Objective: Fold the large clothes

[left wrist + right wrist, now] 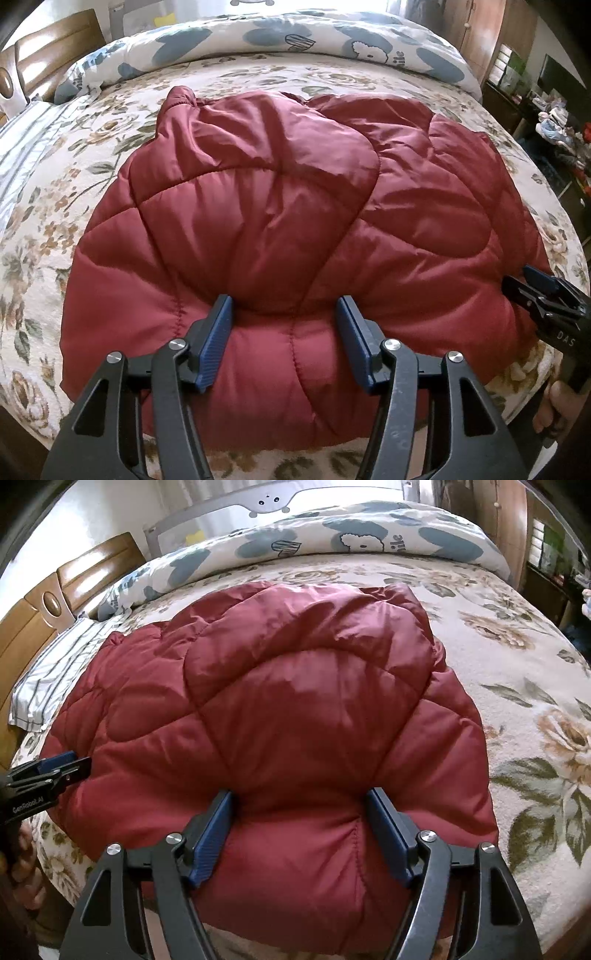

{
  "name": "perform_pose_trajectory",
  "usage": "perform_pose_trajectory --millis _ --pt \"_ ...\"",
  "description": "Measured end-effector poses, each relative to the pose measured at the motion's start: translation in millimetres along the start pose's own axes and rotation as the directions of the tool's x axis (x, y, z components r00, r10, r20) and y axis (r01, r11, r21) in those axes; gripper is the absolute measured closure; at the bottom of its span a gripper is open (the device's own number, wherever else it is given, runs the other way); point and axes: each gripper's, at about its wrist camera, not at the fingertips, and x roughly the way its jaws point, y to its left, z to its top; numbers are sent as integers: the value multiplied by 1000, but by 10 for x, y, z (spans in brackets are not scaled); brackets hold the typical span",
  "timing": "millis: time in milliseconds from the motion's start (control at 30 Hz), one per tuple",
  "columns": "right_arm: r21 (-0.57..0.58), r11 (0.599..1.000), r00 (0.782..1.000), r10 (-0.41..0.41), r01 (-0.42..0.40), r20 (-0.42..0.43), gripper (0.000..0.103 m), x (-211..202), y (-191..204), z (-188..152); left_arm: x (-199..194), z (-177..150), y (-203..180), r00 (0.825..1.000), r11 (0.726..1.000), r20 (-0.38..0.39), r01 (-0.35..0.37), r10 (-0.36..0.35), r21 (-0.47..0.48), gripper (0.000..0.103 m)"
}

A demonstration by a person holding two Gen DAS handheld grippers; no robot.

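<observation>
A dark red quilted puffer jacket [288,206] lies folded on the floral bedspread [48,229]; it also fills the right wrist view [295,709]. My left gripper [284,306] is open, its blue-padded jaws astride the jacket's puffy near edge, pressing into it. My right gripper [301,801] is open too, its jaws astride the same near edge further right. The right gripper shows at the right edge of the left wrist view [535,284]; the left gripper shows at the left edge of the right wrist view [62,764].
A rolled white and blue quilt [280,37] lies across the far side of the bed. A striped pillow [55,672] and wooden headboard [74,576] stand at the left. Cluttered furniture [554,122] stands off the bed's right side.
</observation>
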Motion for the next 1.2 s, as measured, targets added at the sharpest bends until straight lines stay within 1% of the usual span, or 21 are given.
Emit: perform_pose_trajectory --millis 400,500,533,600,633,700,733,767,800,833,933,967,1000,1033,1067,1133,1200 --pt "15 1000 1000 8 -8 1 29 -33 -30 34 -10 2 1 1000 1000 -2 -10 10 1 46" --pt "6 1000 1000 -5 5 29 29 -202 23 110 -9 2 7 1000 1000 -5 -8 8 0 46" --pt "-3 1000 998 -3 3 57 29 -281 52 148 -8 -3 6 1000 1000 -6 -10 10 2 46" --pt "-32 999 995 19 -16 101 28 -399 127 220 -31 15 -4 1000 1000 -8 -23 23 10 46" --pt "-45 999 994 31 -26 105 28 -419 162 253 -90 39 -6 1000 1000 -2 -29 29 13 46" --pt "-73 995 993 70 -63 100 28 -426 243 357 -203 117 8 1000 1000 29 -11 11 0 46" --pt "-87 993 992 86 -77 93 28 -396 283 420 -285 173 41 998 1000 57 -2 3 -16 45" --pt "-101 992 993 87 -79 82 28 -358 318 460 -320 216 62 998 1000 69 -7 9 -25 44" --pt "-118 990 994 83 -74 69 28 -293 357 512 -338 269 84 997 999 76 -20 22 -30 40" --pt "-127 989 995 79 -71 57 28 -222 381 550 -323 304 87 997 999 74 -30 33 -30 38" --pt "-99 993 998 61 -61 4 28 42 311 617 -173 388 100 996 996 31 -82 83 -27 38" --pt "-88 995 998 56 -56 -2 28 104 280 615 -87 396 121 996 996 9 -86 86 -31 38" --pt "-77 996 999 49 -50 -6 27 150 242 601 -16 403 142 996 996 -5 -84 84 -32 35" --pt "-63 997 999 50 -51 -10 26 197 187 598 38 402 137 996 996 -8 -90 90 -26 31" --pt "-49 997 998 56 -57 -13 26 227 144 601 79 406 113 994 994 -4 -107 106 -10 30" --pt "-33 999 999 41 -41 -8 26 272 75 616 129 414 63 992 992 1 -128 128 13 28" --pt "-23 999 1000 31 -31 -5 26 324 18 631 169 440 39 991 991 1 -135 135 18 27"
